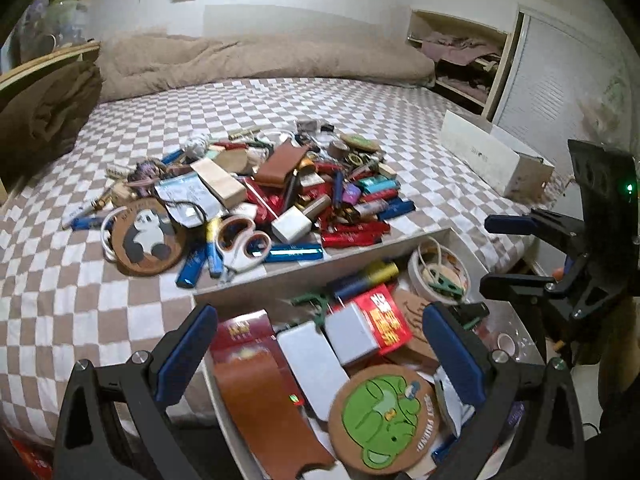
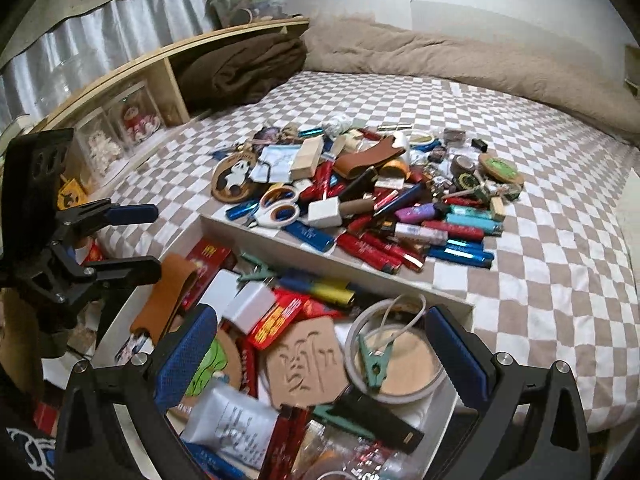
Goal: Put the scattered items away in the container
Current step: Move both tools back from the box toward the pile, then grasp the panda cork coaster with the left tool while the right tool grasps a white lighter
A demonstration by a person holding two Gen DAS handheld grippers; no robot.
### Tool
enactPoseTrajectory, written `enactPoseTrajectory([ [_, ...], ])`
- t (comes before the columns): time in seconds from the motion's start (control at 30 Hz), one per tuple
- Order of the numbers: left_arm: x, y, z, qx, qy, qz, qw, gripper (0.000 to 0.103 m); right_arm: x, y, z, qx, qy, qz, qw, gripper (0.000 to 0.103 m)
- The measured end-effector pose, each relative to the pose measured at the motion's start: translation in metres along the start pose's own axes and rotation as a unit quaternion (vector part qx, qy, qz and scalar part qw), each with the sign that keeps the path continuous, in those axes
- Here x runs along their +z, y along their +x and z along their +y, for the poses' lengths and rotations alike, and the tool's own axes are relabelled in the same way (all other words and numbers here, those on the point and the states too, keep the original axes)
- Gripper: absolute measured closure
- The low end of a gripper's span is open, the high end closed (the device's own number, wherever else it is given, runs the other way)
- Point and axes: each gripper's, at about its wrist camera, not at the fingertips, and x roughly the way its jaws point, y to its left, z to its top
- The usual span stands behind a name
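A heap of scattered items (image 1: 280,188) (image 2: 360,192) lies on the checkered bed: lighters, pens, scissors (image 1: 240,240) (image 2: 280,206), a panda coaster (image 1: 146,236) (image 2: 234,178), a white charger block (image 1: 291,224) (image 2: 325,213). In front of it stands a white open container (image 1: 320,264) (image 2: 340,264), which holds a green frog coaster (image 1: 384,412), a brown leather case (image 1: 264,404), a red packet (image 1: 384,316) and a tape roll (image 2: 396,360). My left gripper (image 1: 320,356) (image 2: 136,240) hovers open over the container's left part. Over its right part my right gripper (image 2: 320,354) (image 1: 516,252) is open too, with nothing held.
A beige duvet (image 1: 260,60) (image 2: 480,60) lines the far side of the bed. A dark brown blanket (image 2: 240,68) sits by a wooden headboard shelf (image 2: 160,68). A long white box (image 1: 492,156) lies at the bed's right edge, near an open wardrobe (image 1: 460,60).
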Motion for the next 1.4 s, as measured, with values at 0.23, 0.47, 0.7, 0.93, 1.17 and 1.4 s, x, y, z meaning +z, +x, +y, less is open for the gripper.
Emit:
enactPoseTrajectory([
  [0.23,0.019,-0.004,0.017,0.041,0.003,-0.028,0.9988,0.0,0.015,-0.001,-0.008,-0.007,0.009,-0.021,1.0,0.0],
  [0.47,0.037,-0.005,0.036,0.071,0.003,-0.053,0.9961,0.0,0.034,-0.004,-0.02,-0.027,0.009,-0.041,0.999,0.0],
  [0.7,0.055,-0.001,0.063,0.112,0.004,-0.064,0.9916,0.0,0.055,-0.001,-0.044,-0.052,0.021,-0.05,0.997,0.0],
  [0.93,0.065,0.01,0.084,0.132,-0.005,-0.067,0.989,0.0,0.07,0.009,-0.077,-0.074,0.05,-0.05,0.995,0.0],
  [1.17,0.069,0.033,0.103,0.159,0.004,-0.051,0.986,0.0,0.071,0.038,-0.116,-0.089,0.093,-0.017,0.991,0.0],
  [1.4,0.065,0.058,0.127,0.183,0.008,-0.015,0.983,0.0,0.065,0.082,-0.147,-0.096,0.105,0.077,0.987,0.0],
])
